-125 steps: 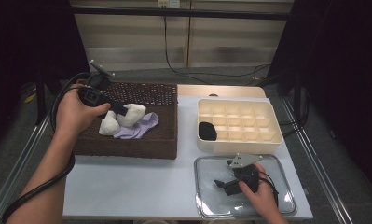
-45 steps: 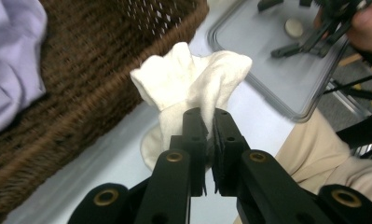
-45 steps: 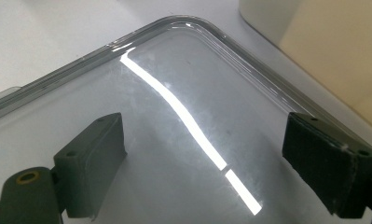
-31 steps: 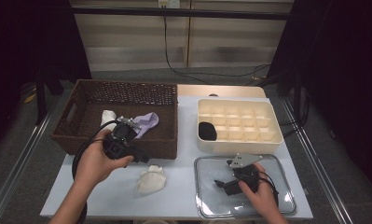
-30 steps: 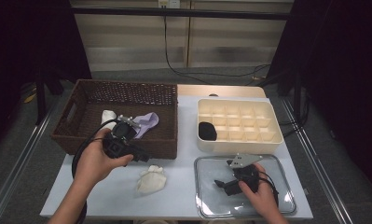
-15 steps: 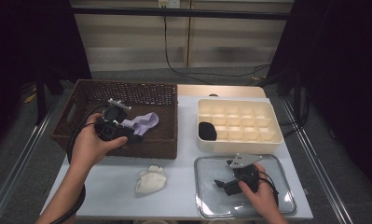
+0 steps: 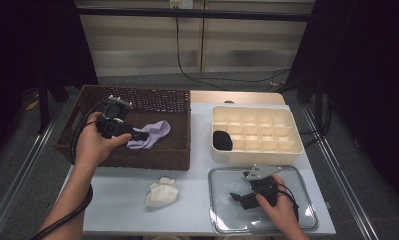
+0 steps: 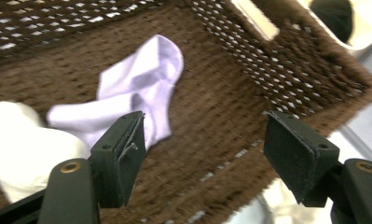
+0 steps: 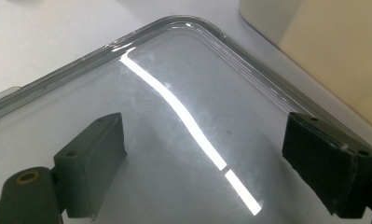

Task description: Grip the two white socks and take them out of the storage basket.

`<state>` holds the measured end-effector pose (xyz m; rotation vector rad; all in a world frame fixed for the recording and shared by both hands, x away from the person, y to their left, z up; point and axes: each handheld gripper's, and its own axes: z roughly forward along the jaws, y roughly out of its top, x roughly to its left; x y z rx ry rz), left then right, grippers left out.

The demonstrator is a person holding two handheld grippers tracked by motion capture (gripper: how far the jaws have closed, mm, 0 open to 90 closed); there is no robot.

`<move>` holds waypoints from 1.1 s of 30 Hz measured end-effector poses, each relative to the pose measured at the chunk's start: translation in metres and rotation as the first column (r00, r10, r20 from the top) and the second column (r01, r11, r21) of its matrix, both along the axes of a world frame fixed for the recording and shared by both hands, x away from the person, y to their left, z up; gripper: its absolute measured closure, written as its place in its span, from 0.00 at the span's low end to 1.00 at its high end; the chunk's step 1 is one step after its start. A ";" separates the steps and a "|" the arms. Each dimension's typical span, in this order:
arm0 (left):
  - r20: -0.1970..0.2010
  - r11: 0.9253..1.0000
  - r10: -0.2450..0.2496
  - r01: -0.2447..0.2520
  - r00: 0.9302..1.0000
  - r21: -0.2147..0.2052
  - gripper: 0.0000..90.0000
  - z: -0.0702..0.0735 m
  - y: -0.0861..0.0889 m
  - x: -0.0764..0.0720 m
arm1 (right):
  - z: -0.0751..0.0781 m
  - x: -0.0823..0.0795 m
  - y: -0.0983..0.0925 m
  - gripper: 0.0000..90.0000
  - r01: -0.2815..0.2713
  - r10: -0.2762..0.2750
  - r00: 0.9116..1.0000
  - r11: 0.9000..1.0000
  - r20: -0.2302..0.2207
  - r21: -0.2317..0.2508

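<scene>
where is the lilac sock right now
In the high view the lilac sock lies inside the brown wicker basket at the table's left, just beyond the open left gripper and beside a white sock.

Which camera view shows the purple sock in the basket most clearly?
The left gripper view: the purple sock lies large and unfolded on the basket floor. The high view shows it small, partly behind the left gripper. The right gripper view looks at the clear lid.

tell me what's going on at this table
A person is moving socks out of a wicker basket. The left hand-held gripper, jaws just opened and empty, hangs over a lilac sock beside a white one. Another white sock lies on the table. The right hand-held gripper rests open over a clear lid.
</scene>
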<state>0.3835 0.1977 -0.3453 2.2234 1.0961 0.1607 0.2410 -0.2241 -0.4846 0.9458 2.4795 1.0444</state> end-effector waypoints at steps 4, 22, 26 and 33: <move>-0.001 1.000 0.021 -0.021 1.000 -0.006 0.32 -0.005 0.004 0.007 | 0.000 0.000 0.000 0.14 0.000 0.000 1.000 1.000 0.000 0.000; 0.024 0.997 0.083 -0.083 0.996 -0.006 0.30 -0.017 0.015 0.038 | 0.000 0.000 0.000 0.14 0.000 0.000 1.000 1.000 0.000 0.000; 0.018 0.995 0.097 -0.097 0.995 -0.002 0.29 -0.020 0.016 0.047 | 0.000 0.000 0.000 0.14 0.000 0.000 1.000 1.000 0.000 0.000; -0.002 0.990 0.139 -0.139 0.990 0.007 0.29 -0.031 0.021 0.056 | 0.000 0.000 0.000 0.14 0.000 0.000 1.000 1.000 0.000 0.000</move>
